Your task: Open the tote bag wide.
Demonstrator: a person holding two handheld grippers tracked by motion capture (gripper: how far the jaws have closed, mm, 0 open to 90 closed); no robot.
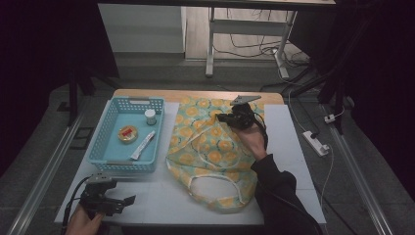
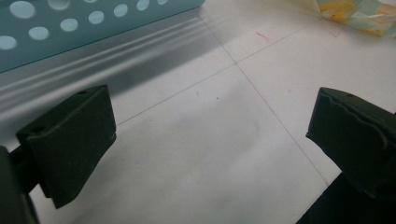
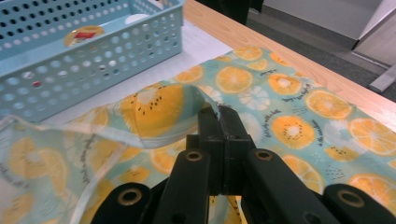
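Note:
A cloth bag point(image 1: 210, 152) printed with orange slices lies flat across the middle of the table, its white-edged mouth toward the front. My right gripper point(image 1: 222, 117) is over its far half. In the right gripper view the jaws of this gripper point(image 3: 218, 112) are shut, pinching a raised fold of the bag's point(image 3: 289, 126) pale-edged fabric at their tips. My left gripper point(image 1: 128, 200) rests at the table's front left corner. Its jaws point(image 2: 210, 135) stand wide open over bare white tabletop with nothing between them.
A light blue perforated basket point(image 1: 105, 128) sits left of the bag, holding a small white bottle point(image 1: 150, 116), a round tin point(image 1: 128, 133) and a white tube point(image 1: 143, 145). The basket's wall point(image 2: 93, 28) is just beyond the left jaws. A power strip point(image 1: 315, 142) lies on the floor at right.

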